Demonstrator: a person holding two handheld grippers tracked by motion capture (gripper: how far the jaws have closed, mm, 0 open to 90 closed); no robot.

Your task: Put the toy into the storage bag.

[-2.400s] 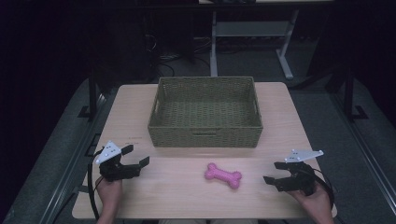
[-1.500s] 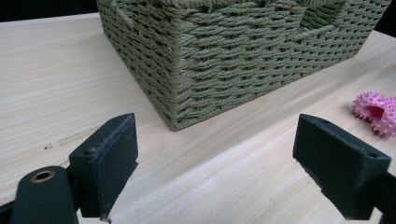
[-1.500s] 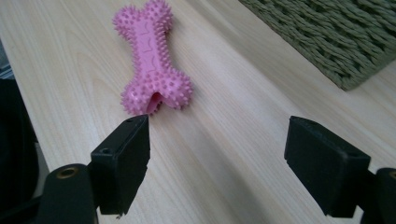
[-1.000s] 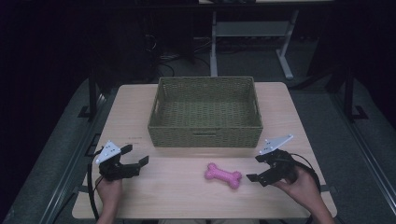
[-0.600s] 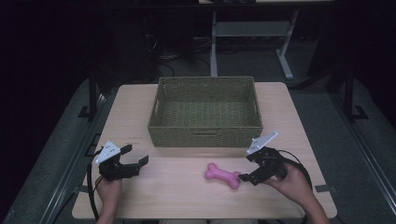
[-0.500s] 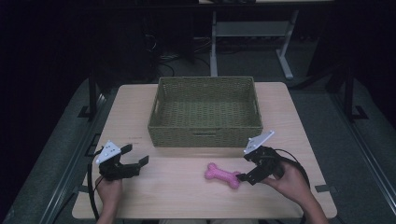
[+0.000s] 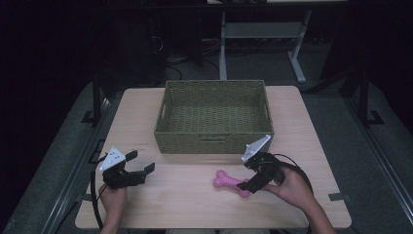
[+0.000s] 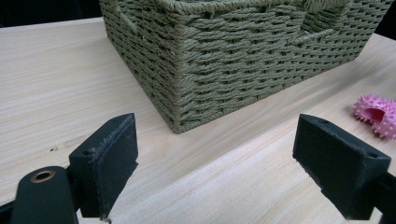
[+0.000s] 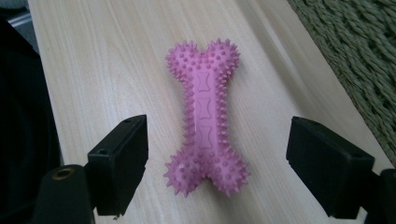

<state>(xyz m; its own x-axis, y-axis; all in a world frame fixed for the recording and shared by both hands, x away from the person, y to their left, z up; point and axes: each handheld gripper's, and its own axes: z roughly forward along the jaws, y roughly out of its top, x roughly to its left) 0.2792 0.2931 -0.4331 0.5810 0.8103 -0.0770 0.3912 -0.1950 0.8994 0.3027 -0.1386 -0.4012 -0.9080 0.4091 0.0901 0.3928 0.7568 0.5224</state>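
Light wooden table (image 7: pixel 160 204) carries no writing I can read. My right gripper (image 7: pixel 247 179) has jaws wide apart, straddling the spiky pink rubber bone toy (image 9: pixel 205 116) without touching it, just before the green woven basket (image 7: pixel 213 139). Left gripper (image 7: pixel 141 163) also gapes, empty.

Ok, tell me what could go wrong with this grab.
The right claw is open, straddling the near knob of the pink bone toy, not its narrow shaft; closing there could let the spiky end slip out. The wicker basket stands close, so a low lift might knock its front wall.
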